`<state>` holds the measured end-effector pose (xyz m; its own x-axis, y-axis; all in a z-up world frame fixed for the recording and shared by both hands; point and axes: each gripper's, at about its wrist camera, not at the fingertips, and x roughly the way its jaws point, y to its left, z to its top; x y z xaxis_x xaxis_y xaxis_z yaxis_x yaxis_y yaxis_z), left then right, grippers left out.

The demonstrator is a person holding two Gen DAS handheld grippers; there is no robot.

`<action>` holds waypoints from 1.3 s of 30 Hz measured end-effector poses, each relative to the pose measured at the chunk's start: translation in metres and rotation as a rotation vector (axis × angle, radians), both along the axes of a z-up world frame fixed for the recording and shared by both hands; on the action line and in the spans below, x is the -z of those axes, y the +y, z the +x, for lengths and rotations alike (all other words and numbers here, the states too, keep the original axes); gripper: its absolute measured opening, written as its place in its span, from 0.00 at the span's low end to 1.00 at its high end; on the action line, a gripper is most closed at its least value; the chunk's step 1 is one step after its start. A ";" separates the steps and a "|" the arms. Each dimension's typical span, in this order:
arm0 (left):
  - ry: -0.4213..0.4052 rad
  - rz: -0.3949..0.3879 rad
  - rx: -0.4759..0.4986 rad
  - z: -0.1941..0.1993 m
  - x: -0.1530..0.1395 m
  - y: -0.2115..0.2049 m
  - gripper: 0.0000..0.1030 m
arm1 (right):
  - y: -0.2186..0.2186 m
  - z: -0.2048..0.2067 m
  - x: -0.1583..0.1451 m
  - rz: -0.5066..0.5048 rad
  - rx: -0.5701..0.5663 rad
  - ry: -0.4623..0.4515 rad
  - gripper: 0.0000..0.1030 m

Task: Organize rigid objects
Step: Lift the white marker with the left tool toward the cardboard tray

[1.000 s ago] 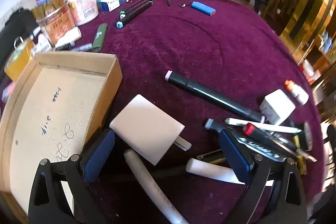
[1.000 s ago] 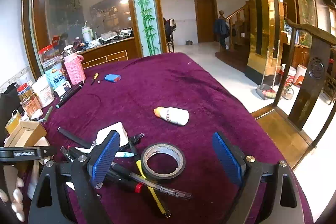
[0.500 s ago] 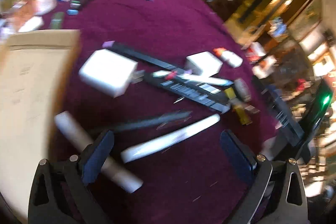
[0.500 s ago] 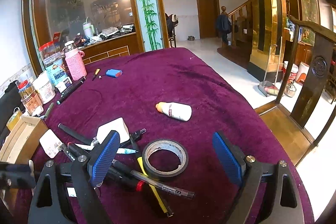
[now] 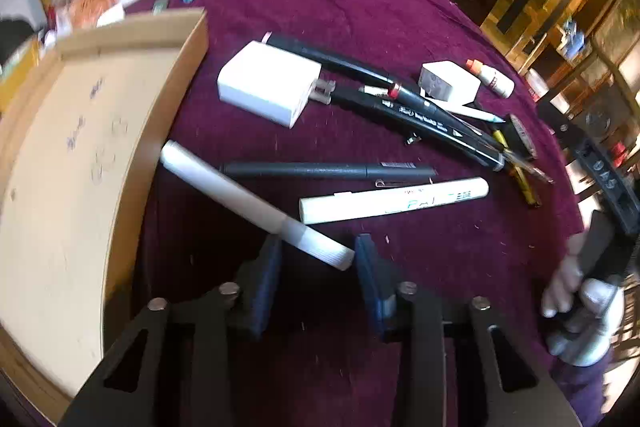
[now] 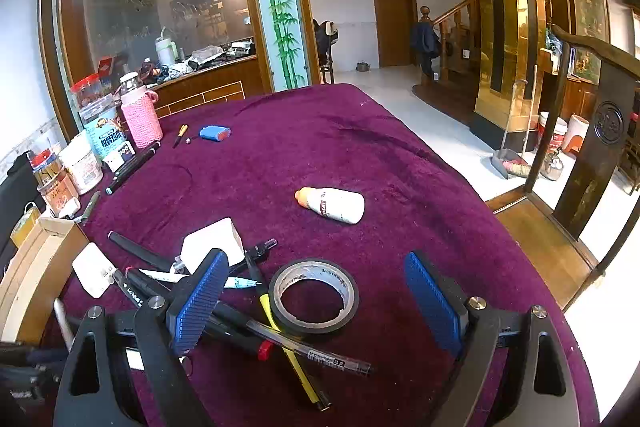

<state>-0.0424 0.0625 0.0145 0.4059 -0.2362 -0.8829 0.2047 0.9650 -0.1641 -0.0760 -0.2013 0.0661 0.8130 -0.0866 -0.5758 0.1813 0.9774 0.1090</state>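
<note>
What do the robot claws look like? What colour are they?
The left gripper and right gripper look alike: black angular frames with triangle-shaped holes, round silver bolts at the joints, and flat blue ribbed pads on the fingers. No cables show. A light-gloved hand holds the right one.
</note>
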 end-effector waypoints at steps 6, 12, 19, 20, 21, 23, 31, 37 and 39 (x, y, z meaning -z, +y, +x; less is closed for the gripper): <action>0.014 0.011 0.032 -0.013 -0.003 0.008 0.18 | 0.000 0.001 0.001 0.003 -0.005 0.010 0.89; 0.003 -0.066 -0.033 -0.005 -0.009 0.021 0.25 | 0.000 0.003 0.002 0.013 -0.021 0.019 0.89; -0.029 0.005 -0.054 0.019 -0.002 0.001 0.26 | 0.000 0.002 0.003 0.014 -0.021 0.021 0.89; -0.037 -0.003 -0.039 0.015 -0.002 0.003 0.21 | 0.000 0.002 0.002 0.014 -0.021 0.021 0.89; -0.037 -0.016 -0.028 0.012 -0.003 0.007 0.18 | -0.001 0.003 0.003 0.015 -0.021 0.021 0.89; -0.034 -0.023 -0.025 0.002 -0.002 0.017 0.15 | 0.000 0.003 0.003 0.014 -0.023 0.025 0.89; -0.072 0.070 -0.010 -0.015 -0.011 0.018 0.16 | 0.000 0.006 0.006 0.015 -0.030 0.039 0.89; -0.159 0.253 -0.013 0.014 0.004 -0.013 0.52 | 0.001 0.006 0.006 0.017 -0.034 0.040 0.89; -0.178 0.203 0.021 0.006 0.002 -0.014 0.19 | 0.002 0.006 0.006 0.017 -0.036 0.043 0.89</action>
<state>-0.0360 0.0488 0.0124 0.5557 -0.0711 -0.8284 0.2329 0.9698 0.0729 -0.0699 -0.1997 0.0601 0.7900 -0.0474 -0.6113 0.1507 0.9814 0.1188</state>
